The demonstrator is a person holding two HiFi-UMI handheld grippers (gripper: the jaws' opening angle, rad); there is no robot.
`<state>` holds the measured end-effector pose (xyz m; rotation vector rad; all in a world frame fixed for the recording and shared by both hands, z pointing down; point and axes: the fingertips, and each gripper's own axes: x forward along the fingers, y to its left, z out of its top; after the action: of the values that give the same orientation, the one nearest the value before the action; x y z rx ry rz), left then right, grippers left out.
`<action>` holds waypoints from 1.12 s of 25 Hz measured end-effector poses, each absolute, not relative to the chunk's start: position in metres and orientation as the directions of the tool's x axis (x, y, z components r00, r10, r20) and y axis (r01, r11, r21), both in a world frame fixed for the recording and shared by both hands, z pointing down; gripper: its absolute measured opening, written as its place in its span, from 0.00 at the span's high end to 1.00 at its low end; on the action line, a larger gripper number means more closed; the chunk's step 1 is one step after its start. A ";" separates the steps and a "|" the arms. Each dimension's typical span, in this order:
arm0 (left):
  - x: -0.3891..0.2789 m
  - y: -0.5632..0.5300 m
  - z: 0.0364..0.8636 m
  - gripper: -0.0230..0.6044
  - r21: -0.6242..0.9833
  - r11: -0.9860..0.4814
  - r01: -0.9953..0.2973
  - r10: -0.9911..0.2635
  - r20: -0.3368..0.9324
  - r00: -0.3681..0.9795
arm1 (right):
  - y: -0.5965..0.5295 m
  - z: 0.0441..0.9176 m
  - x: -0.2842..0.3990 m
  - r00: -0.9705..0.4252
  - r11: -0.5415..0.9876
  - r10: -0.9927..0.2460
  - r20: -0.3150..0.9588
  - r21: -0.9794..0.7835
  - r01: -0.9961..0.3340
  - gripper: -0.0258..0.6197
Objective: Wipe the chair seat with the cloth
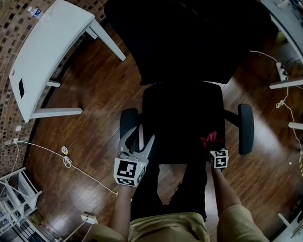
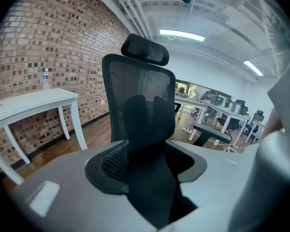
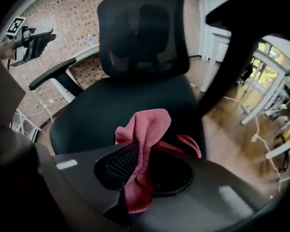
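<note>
A dark wooden floor point(image 1: 91, 110) runs under everything, with a brick wall point(image 2: 48, 37) closing the room on the left. The right gripper point(image 3: 142, 159) has its jaws clenched on a pink-red cloth point(image 3: 146, 127). The fabric bunches up above the pads, and a short tail hangs out below them. Just ahead of those jaws lies the black chair seat point(image 3: 116, 108), with the cloth held over its front right part (whether the fabric touches the seat cannot be told). Further ahead rises the mesh backrest point(image 3: 142, 30). Just to the right of these jaws, seen from the head view, the right armrest point(image 1: 246, 127) stands out from the seat. Far ahead and to the right, a power strip point(image 1: 282, 70) lies on the floor among white desk legs. The left gripper point(image 2: 147, 105) has its jaws parted with nothing between them. They point straight at the backrest, with the headrest point(image 2: 145, 49) above their line. From the head view, the left armrest point(image 1: 129, 127) lies beneath these jaws, and the right gripper view shows the gripper raised clear of it. To the left of the jaws a white table point(image 2: 34, 105) stands against the brick, carrying a small bottle point(image 2: 46, 79). To their right, beyond the backrest, stand rows of office desks point(image 2: 208, 111). A loose white cable point(image 1: 65, 159) trails across the floor, left of the left gripper and well apart from it.
</note>
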<state>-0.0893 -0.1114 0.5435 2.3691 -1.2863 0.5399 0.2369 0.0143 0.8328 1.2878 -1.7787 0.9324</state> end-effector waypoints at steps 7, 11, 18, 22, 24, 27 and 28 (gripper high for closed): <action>-0.070 -0.109 0.540 0.61 0.150 -0.512 -0.846 -0.700 0.497 0.513 | 0.004 0.817 0.293 -0.039 0.087 -0.423 0.905 -0.002 -0.996 0.84; -0.091 -0.113 0.527 0.61 0.122 -0.495 -0.860 -0.725 0.487 0.486 | 0.009 0.817 0.221 -0.139 -0.009 -0.459 0.878 -0.161 -0.987 0.84; -0.132 -0.108 0.521 0.61 0.105 -0.447 -0.888 -0.739 0.516 0.433 | 0.059 0.803 -0.093 -0.702 0.427 -0.265 0.661 -0.572 -0.700 0.84; -0.135 -0.098 0.516 0.61 0.078 -0.472 -0.878 -0.727 0.529 0.438 | 0.080 0.805 -0.156 -0.788 0.523 -0.104 0.607 -0.641 -0.562 0.84; -0.134 -0.095 0.519 0.61 0.078 -0.474 -0.877 -0.721 0.536 0.438 | 0.083 0.813 -0.143 -0.786 0.603 -0.067 0.614 -0.603 -0.523 0.84; -0.125 -0.096 0.520 0.61 0.089 -0.481 -0.872 -0.715 0.536 0.449 | 0.080 0.826 -0.072 -0.708 0.671 -0.127 0.695 -0.466 -0.577 0.84; -0.120 -0.098 0.518 0.61 0.092 -0.485 -0.869 -0.715 0.531 0.455 | 0.076 0.834 -0.031 -0.660 0.620 -0.185 0.728 -0.435 -0.653 0.84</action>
<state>-0.1204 -0.0978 0.5183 2.3591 -1.3430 0.6125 -0.0312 0.0763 0.8336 0.6545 -2.1945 0.9356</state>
